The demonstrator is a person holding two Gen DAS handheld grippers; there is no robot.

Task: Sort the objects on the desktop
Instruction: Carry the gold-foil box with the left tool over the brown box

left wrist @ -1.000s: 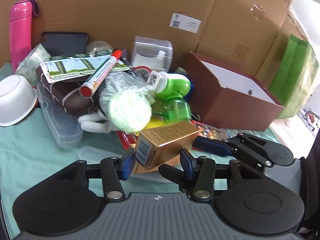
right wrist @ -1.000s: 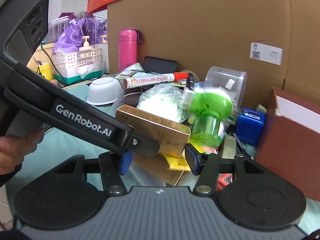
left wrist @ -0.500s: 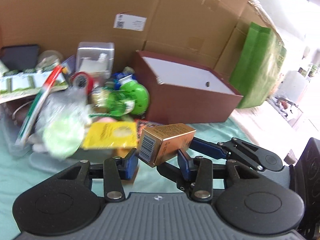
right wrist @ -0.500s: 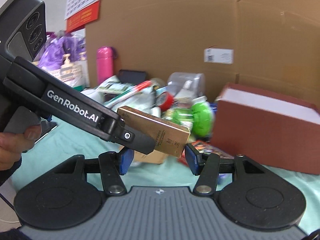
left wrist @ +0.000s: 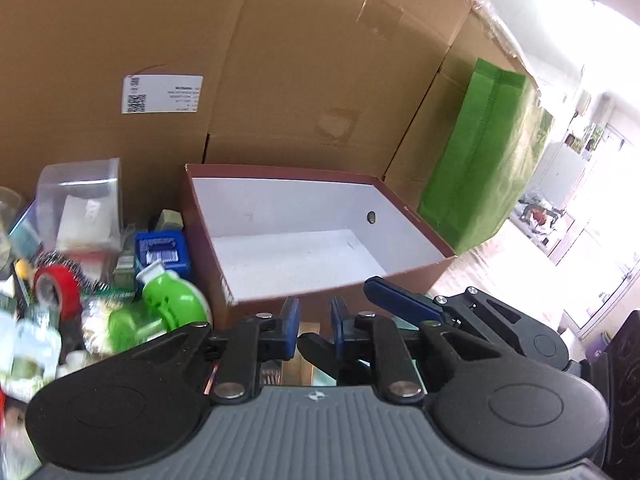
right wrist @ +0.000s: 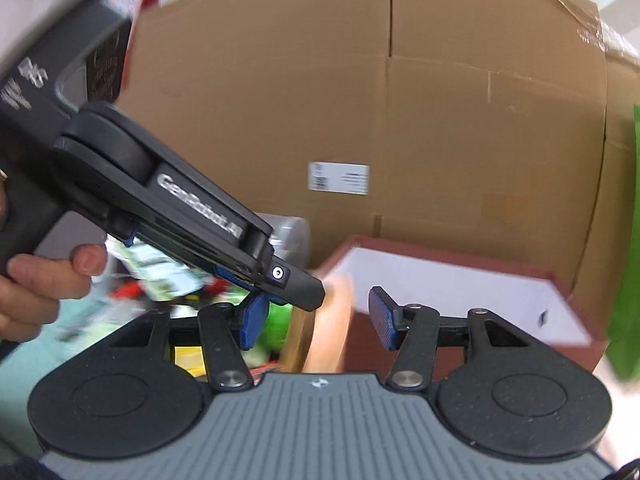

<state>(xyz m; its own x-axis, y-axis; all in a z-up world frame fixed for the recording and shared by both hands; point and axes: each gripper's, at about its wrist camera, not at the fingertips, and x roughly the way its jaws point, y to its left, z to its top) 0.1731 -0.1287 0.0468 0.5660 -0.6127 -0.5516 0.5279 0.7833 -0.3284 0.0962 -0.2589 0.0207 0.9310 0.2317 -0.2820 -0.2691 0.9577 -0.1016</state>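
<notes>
The brown box (left wrist: pixel 280 170) with a white inside stands open just ahead of both grippers, and shows again as the brown box (right wrist: pixel 460 280) in the right wrist view. My left gripper (left wrist: pixel 315 332) is closing. Only a narrow gap is left between its blue pads, and nothing is between them. The gold carton (left wrist: pixel 300 360) shows below its fingers. In the right wrist view the gold carton (right wrist: pixel 328 320) is a tilted blur between the jaws of my right gripper (right wrist: pixel 318 320). There is a clear gap to the right pad. The left gripper's tip (right wrist: pixel 308 294) is at the carton's top.
A tall cardboard wall (left wrist: pixel 300 60) closes the back and a green bag (left wrist: pixel 480 152) leans at the right. Left of the brown box lies the pile: a green bottle (left wrist: pixel 172 300), a red tape roll (left wrist: pixel 56 288), a blue box (left wrist: pixel 162 252) and a clear case (left wrist: pixel 80 200). A hand (right wrist: pixel 40 284) grips the left handle.
Both grippers rose and swung right, from the pile to the brown box. The left jaws closed in and the gold carton slipped out of them. It now hangs tilted and blurred.
</notes>
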